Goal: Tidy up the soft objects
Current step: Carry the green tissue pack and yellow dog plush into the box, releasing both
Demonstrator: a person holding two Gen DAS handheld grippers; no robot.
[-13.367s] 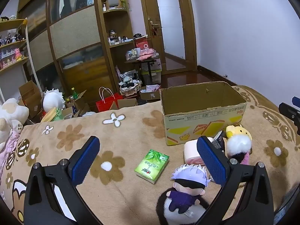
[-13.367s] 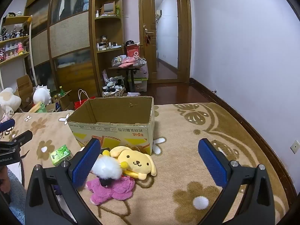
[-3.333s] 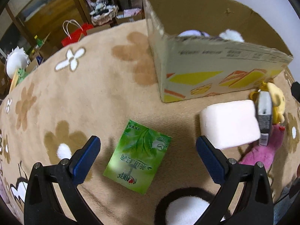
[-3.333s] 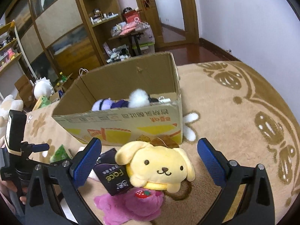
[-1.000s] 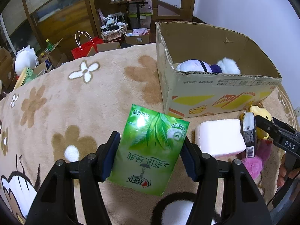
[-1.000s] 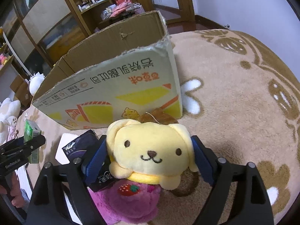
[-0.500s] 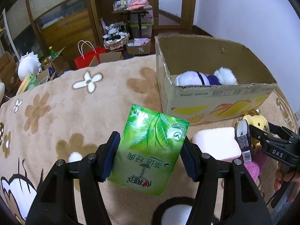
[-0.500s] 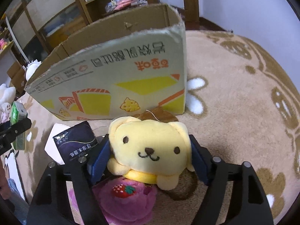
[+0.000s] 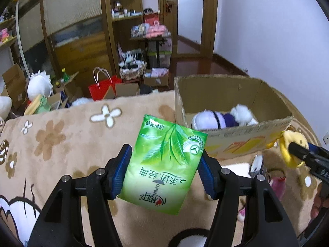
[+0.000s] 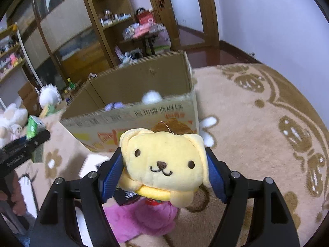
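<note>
My left gripper [image 9: 164, 173] is shut on a green tissue pack [image 9: 162, 168] and holds it above the beige flowered blanket [image 9: 61, 144], left of the open cardboard box [image 9: 230, 140]. My right gripper [image 10: 162, 173] is shut on a yellow dog plush [image 10: 164, 162] and holds it up in front of the box [image 10: 133, 115]; the plush also shows at the right edge of the left wrist view [image 9: 292, 144]. Inside the box lie a white-haired doll [image 9: 207, 121] and a white fluffy plush [image 9: 242, 113].
A pink plush [image 10: 141, 216], a dark tissue pack [image 10: 125, 197] and a white soft block [image 10: 92, 162] lie on the blanket below the right gripper. Past the bed's far edge are a red bag [image 9: 102, 86], boxes and shelves.
Both grippers have risen with their loads: the tissue pack and the yellow plush now sit higher against the box. Earlier both grippers were open over these things and then shut on them.
</note>
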